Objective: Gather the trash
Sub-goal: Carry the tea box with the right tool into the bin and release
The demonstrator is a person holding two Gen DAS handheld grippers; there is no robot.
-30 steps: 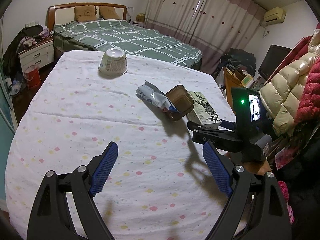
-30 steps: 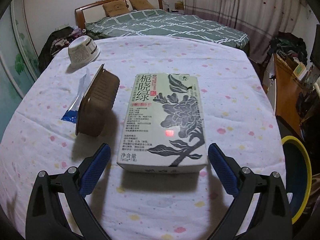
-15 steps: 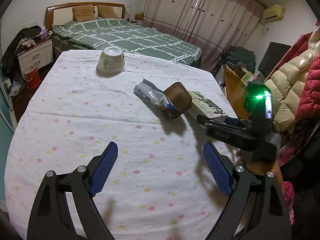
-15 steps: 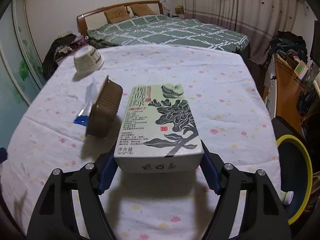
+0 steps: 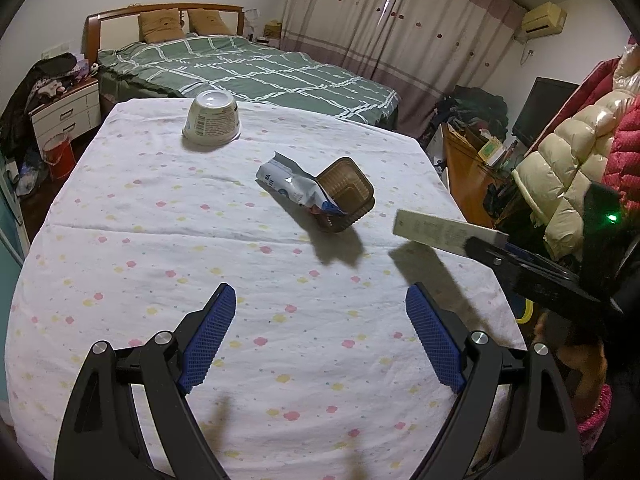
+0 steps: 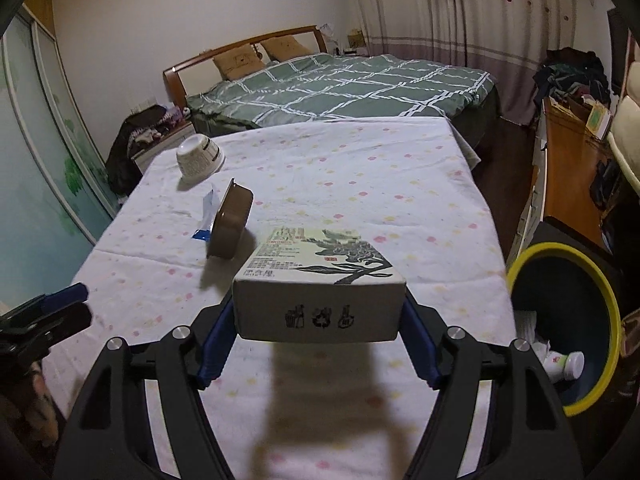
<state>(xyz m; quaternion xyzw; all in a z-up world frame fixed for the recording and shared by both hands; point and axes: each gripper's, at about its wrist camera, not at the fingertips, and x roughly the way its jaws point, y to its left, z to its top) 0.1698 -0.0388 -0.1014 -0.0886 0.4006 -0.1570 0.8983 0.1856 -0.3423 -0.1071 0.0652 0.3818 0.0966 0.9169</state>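
Left wrist view: left hand-held gripper (image 5: pixel 320 332) wide open, empty, over the desk (image 5: pixel 160 248); upturned bowl (image 5: pixel 212 123) far, wrapper (image 5: pixel 294 188) and brown tray (image 5: pixel 346 194) mid-desk. Right wrist view: right hand-held gripper (image 6: pixel 318 338) newly clamped on the tea box (image 6: pixel 318 280), now lifted clear of the desk; yellow-rimmed bin (image 6: pixel 568 320) near right, likely next stop.

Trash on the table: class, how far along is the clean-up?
Done: a white bottle and paper already lie in the bin. In hand: the right hand-held gripper is clamped on the box, lifted off the table. Left: the upturned bowl, wrapper and brown tray. The left hand-held gripper is open, empty.
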